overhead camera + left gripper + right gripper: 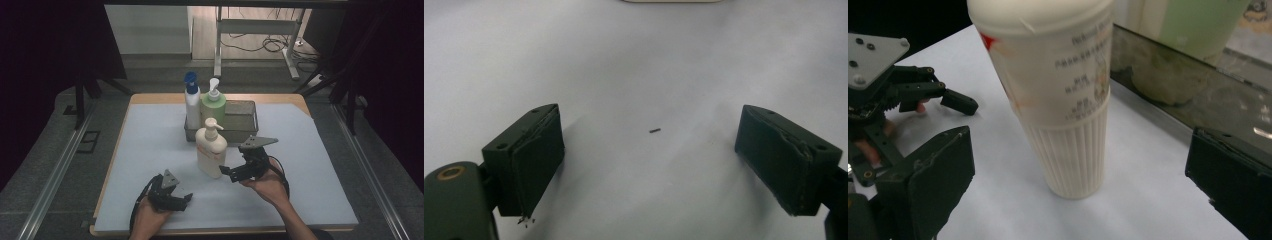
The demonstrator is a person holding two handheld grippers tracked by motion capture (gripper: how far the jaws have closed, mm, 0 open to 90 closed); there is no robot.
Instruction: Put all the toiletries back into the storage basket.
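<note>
A cream pump bottle [211,150] stands upright on the pale mat [150,150], just in front of a metal mesh basket [245,119]. My right gripper [234,164] is open at the bottle's right side, low near its base. In the right gripper view the bottle [1063,100] stands between the wide-apart jaws of that gripper [1078,150], touching neither. My left gripper [175,192] rests open near the front left of the mat. Its jaws [649,135] frame bare mat, with the cream bottle's base at the top edge.
The basket holds a white bottle with a blue cap [192,102] and a green pump bottle [213,107]. The basket wall [1168,85] and the green bottle [1188,25] lie behind the cream bottle. My left gripper [908,92] shows at the left. A tiny dark speck [654,131] lies on the mat.
</note>
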